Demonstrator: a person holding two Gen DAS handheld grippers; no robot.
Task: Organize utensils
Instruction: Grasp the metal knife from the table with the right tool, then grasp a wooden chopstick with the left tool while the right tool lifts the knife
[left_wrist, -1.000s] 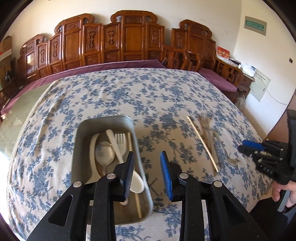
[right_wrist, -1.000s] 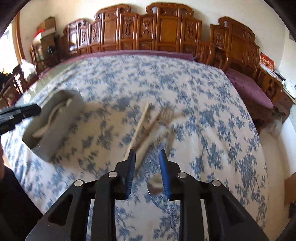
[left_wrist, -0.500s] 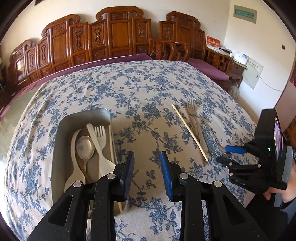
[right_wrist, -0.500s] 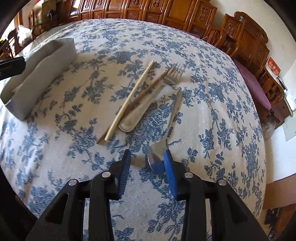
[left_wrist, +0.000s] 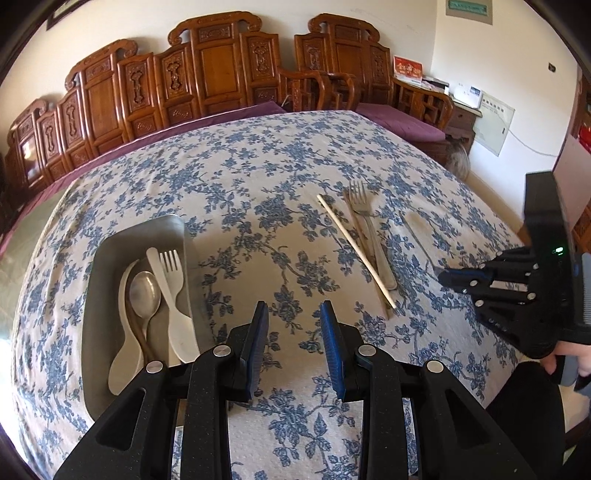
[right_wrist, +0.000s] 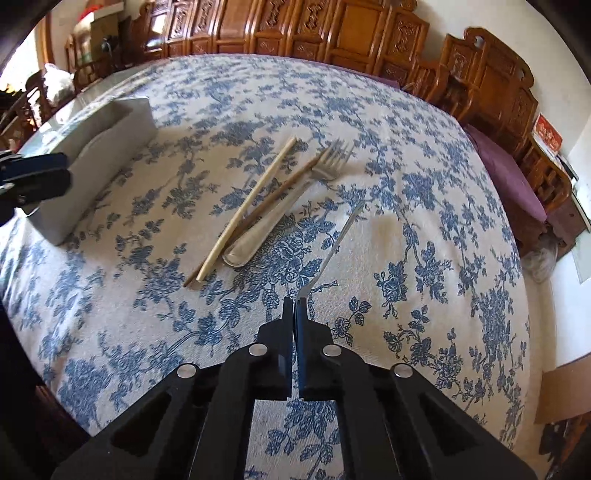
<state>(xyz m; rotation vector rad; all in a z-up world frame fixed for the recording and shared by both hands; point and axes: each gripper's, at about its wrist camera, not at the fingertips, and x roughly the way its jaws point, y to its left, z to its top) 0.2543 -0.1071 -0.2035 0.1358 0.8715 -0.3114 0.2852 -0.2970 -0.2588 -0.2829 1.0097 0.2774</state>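
Note:
A grey metal tray (left_wrist: 110, 251) at the table's left holds a metal spoon (left_wrist: 144, 295), a white plastic fork (left_wrist: 171, 273), a white spoon and a brown chopstick. My left gripper (left_wrist: 293, 345) is open and empty, just right of the tray. My right gripper (right_wrist: 294, 306) is shut on the bowl end of a metal spoon (right_wrist: 338, 240), whose handle points away over the cloth; it also shows in the left wrist view (left_wrist: 448, 275). A metal fork (right_wrist: 280, 210), a pale chopstick (right_wrist: 251, 206) and a brown chopstick (right_wrist: 266, 206) lie together mid-table.
The table has a blue floral cloth (left_wrist: 258, 177). Carved wooden chairs (left_wrist: 221, 74) line the far side. The tray shows at the left in the right wrist view (right_wrist: 110, 147). The table's right edge drops to the floor (right_wrist: 554, 295).
My right gripper has closed on the metal spoon's bowl end. My left gripper has shifted right, away from over the tray, staying open.

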